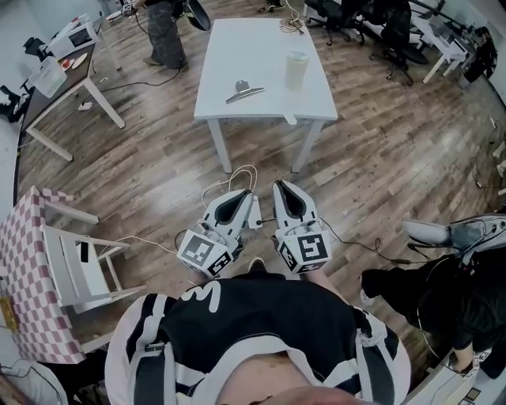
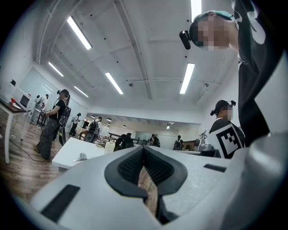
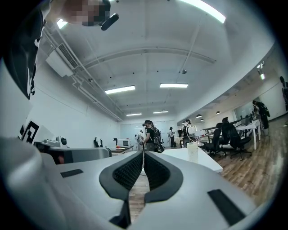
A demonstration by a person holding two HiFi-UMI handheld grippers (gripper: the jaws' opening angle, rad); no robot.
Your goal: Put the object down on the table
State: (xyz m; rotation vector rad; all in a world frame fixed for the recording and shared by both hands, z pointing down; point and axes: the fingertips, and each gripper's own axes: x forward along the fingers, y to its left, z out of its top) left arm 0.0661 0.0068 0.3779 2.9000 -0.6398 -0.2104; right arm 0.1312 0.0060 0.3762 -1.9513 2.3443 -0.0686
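Note:
A white table (image 1: 269,47) stands ahead of me on the wood floor. On it lie a grey metal utensil (image 1: 243,91) and a pale translucent cup (image 1: 296,70). I hold both grippers close to my body, well short of the table. My left gripper (image 1: 241,193) is shut with nothing between its jaws, and so is my right gripper (image 1: 281,187). In the left gripper view the jaws meet at the gripper's tip (image 2: 144,149), with the table (image 2: 74,150) beyond at the left. The right gripper view shows its gripper (image 3: 143,154) with jaws together, the table (image 3: 200,161) and the cup (image 3: 192,151) at the right.
A table with a checked cloth (image 1: 24,269) and a white chair (image 1: 79,269) stand at my left. A desk (image 1: 63,79) is at the far left, office chairs (image 1: 371,24) at the far right. One person stands by the table's far corner (image 1: 166,32). Another sits at my right (image 1: 443,293).

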